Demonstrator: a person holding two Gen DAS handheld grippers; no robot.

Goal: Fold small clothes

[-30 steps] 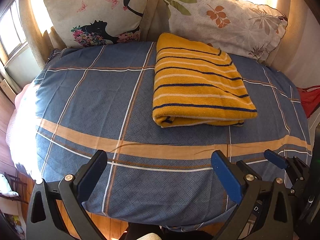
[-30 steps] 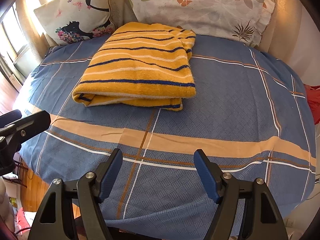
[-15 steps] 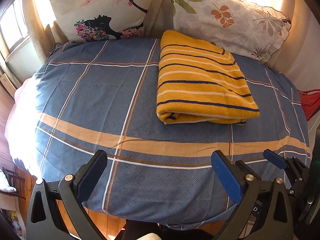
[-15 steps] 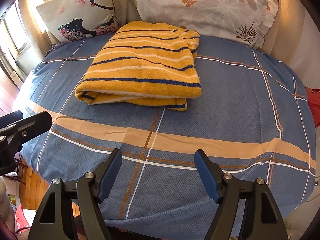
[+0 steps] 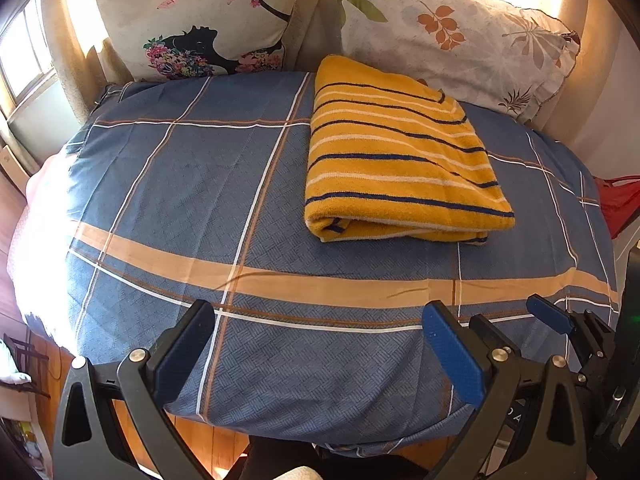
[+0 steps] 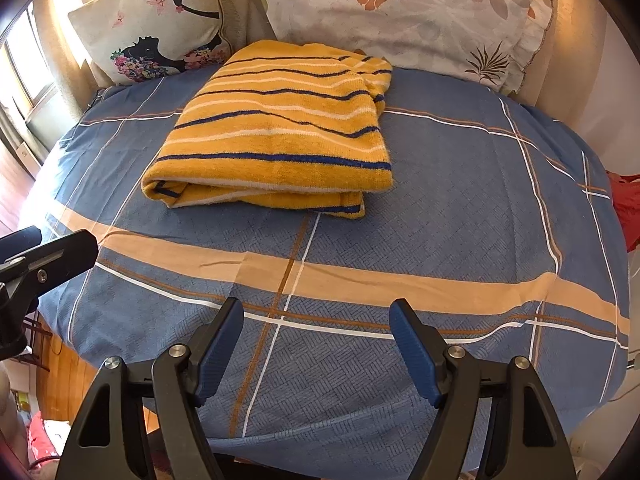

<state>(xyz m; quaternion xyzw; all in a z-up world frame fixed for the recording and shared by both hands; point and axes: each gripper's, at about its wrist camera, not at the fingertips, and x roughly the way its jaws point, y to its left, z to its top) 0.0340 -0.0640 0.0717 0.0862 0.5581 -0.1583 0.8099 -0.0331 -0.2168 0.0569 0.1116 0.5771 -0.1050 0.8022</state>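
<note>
A yellow cloth with dark blue and white stripes (image 5: 396, 160) lies folded in a thick rectangle on the blue checked bed sheet (image 5: 192, 184), toward the pillows. It also shows in the right wrist view (image 6: 276, 136). My left gripper (image 5: 320, 344) is open and empty, above the near edge of the bed, well short of the cloth. My right gripper (image 6: 316, 340) is open and empty, also near the front edge. The right gripper's blue pad shows at the lower right of the left wrist view (image 5: 548, 316). The left gripper's finger shows at the left of the right wrist view (image 6: 52, 256).
Two pillows lean at the head of the bed: one with a woman's silhouette (image 5: 192, 20) and one with a leaf print (image 5: 452, 36). A window (image 5: 20, 64) is at the left. Something red (image 5: 620, 204) lies past the bed's right edge. Wooden floor (image 5: 200, 440) shows below the bed's front edge.
Both grippers have moved slightly forward toward the cloth, which now looks a little larger and lower in both views. Both stay open. The cloth has not moved.
</note>
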